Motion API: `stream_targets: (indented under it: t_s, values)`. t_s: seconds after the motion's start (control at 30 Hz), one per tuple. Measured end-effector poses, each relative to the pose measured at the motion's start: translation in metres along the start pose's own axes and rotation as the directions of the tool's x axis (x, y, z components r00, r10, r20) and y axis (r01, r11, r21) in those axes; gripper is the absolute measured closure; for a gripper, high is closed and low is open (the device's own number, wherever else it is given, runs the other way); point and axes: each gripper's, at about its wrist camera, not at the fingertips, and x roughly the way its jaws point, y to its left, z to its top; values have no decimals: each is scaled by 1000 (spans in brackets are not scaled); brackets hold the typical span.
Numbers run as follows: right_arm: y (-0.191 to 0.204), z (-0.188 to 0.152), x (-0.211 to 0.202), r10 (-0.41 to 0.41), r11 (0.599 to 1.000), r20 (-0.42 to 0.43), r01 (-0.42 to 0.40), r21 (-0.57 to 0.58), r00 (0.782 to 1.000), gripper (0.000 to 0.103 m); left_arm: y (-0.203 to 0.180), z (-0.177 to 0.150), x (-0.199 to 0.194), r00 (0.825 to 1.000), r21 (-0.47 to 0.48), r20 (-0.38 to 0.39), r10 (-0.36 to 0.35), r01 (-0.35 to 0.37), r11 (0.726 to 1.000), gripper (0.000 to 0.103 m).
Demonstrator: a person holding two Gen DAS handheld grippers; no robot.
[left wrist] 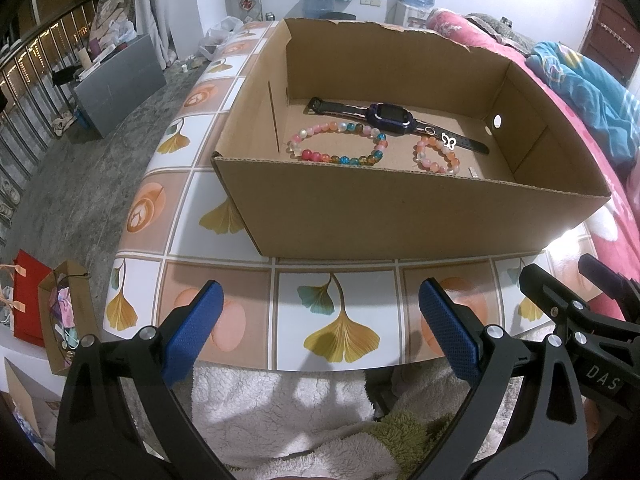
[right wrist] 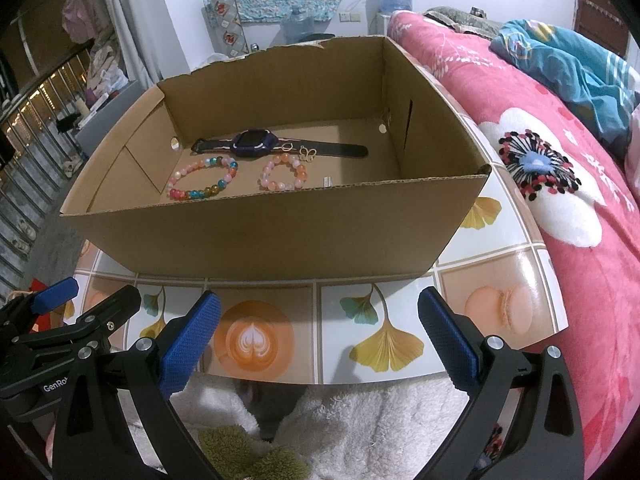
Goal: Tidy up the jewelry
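An open cardboard box stands on a tiled table. Inside lie a purple watch with a black strap, a multicoloured bead bracelet, a smaller pink-orange bead bracelet and a small butterfly charm. My left gripper hangs open over the table's near edge, short of the box, nothing between its blue pads. My right gripper is likewise open and empty, beside the left one.
The table carries leaf and coffee-cup tiles. A pink floral bedcover lies to the right. Paper bags sit on the floor at left. White fleece lies below the grippers.
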Motion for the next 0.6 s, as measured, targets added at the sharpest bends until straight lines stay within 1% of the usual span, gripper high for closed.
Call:
stream_targets:
  t_s: [0.6]
  values:
    - [-1, 0, 0, 2, 1000, 0, -2, 3, 1000, 7, 1, -1, 0, 1000, -1, 0, 1, -1, 1000, 8]
